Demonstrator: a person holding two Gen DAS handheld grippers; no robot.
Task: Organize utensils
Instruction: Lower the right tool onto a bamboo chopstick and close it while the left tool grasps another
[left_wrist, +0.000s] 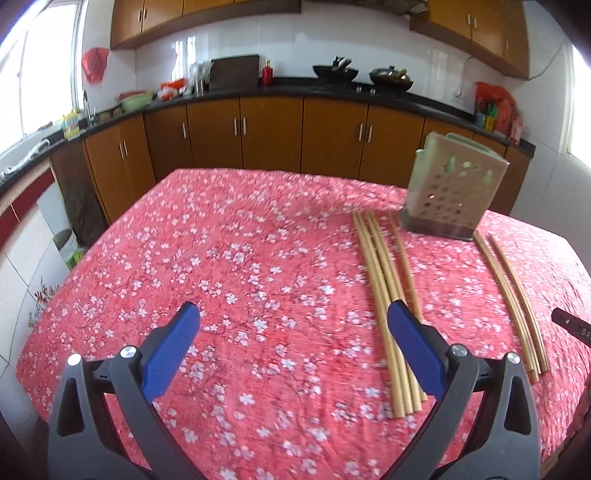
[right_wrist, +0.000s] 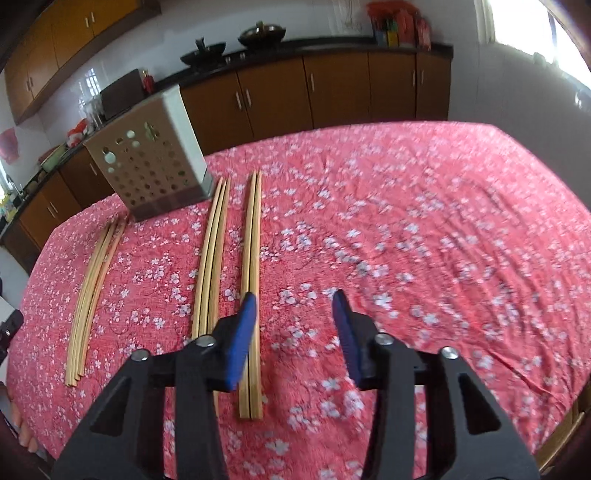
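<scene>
We work over the table (right_wrist: 443, 221) with its pink flowered cloth, where the perforated metal holder (right_wrist: 151, 166) stands upright at the far side. Three lots of chopsticks lie flat before it: a left bundle (right_wrist: 96, 288), a middle pair (right_wrist: 212, 251) and a right pair (right_wrist: 252, 266). Our left gripper (left_wrist: 293, 347) spreads wide and empty; our right gripper (right_wrist: 293, 325) stands partly open, empty too. We judge the right pair the nearest pick (its left pad already overlaps it), so we should straddle both sticks mid-length, squeeze evenly, then tip them upright over the holder.
</scene>
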